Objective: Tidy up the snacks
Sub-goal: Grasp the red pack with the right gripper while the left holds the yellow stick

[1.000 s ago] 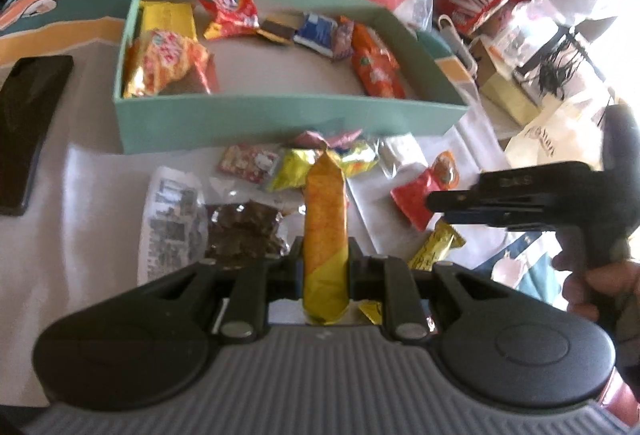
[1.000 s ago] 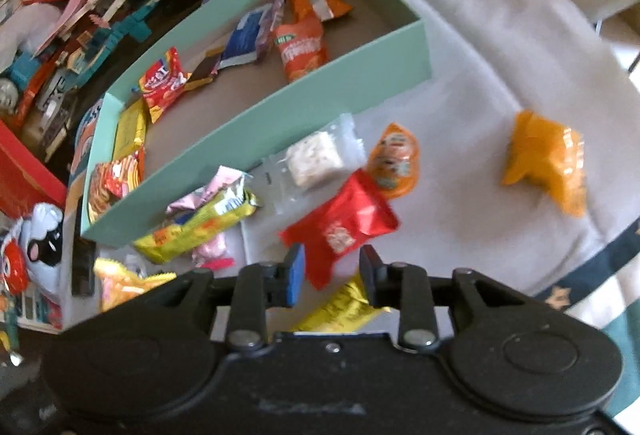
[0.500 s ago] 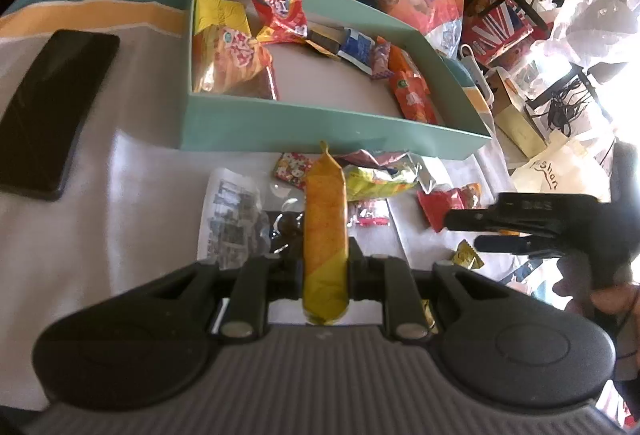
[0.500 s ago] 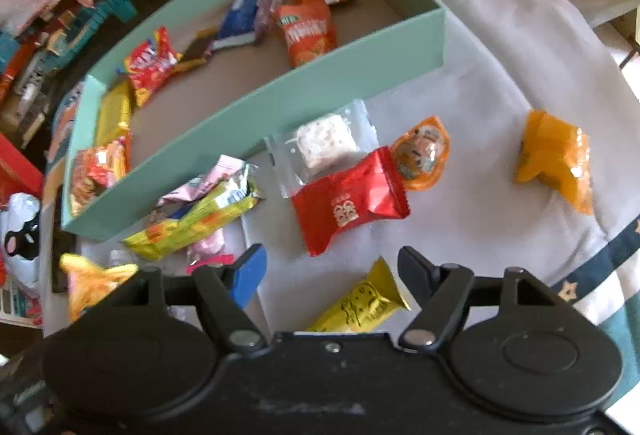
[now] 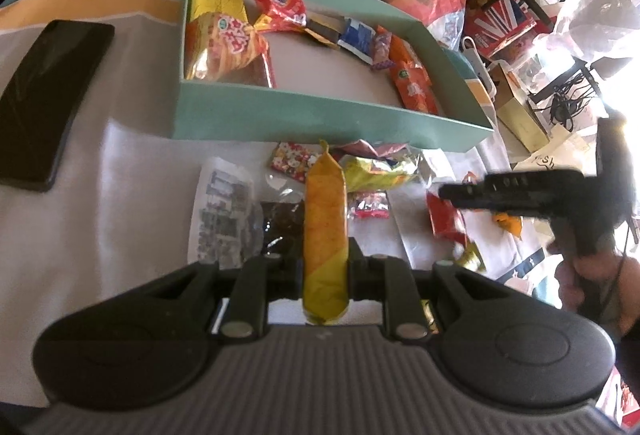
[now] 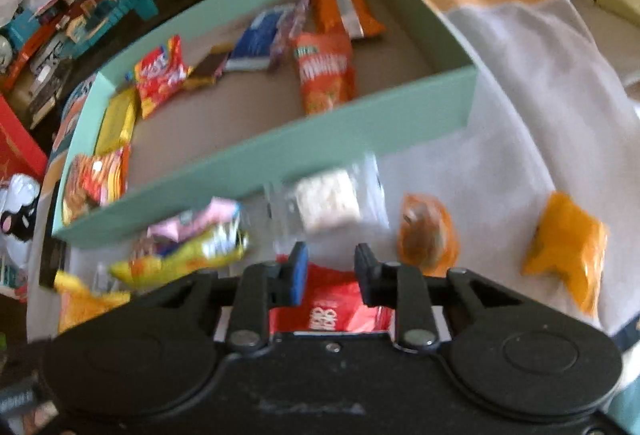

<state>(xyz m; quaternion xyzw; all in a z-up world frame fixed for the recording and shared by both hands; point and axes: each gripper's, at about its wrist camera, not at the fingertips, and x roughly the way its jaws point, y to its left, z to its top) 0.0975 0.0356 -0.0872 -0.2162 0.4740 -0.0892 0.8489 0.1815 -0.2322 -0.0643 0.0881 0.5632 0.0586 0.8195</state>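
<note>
Right now the left tool [image 5: 325, 267] is clamped on a long orange-and-yellow snack packet [image 5: 324, 231], which stands up between its pads in the lower middle of the left wrist view, pointing toward the mint-green box [image 5: 320, 115] above it. That box, in the upper middle of both views, already holds several snacks — among them a red-and-yellow bag [image 5: 228, 51] at its left end and an orange packet [image 6: 326, 73] toward its right.

The right tool [image 6: 330, 271] has just been closing: its jaws stand a little apart over the top edge of a red packet [image 6: 330, 309] at the bottom centre of its own view. Whether the pads yet press on the wrapper I cannot tell — the frame is blurred.

Loose snacks remain on the grey cloth over the counter [image 6: 520, 115], in front of the box's near wall: a clear-wrapped white square [image 6: 326, 205], a green-yellow packet [image 6: 180, 261], two orange pouches at the right.

The step in hand looks like carrying the held packet to the box. Next, the left tool would need to pass above the near wall, then release over a bare patch of the box floor.
</note>
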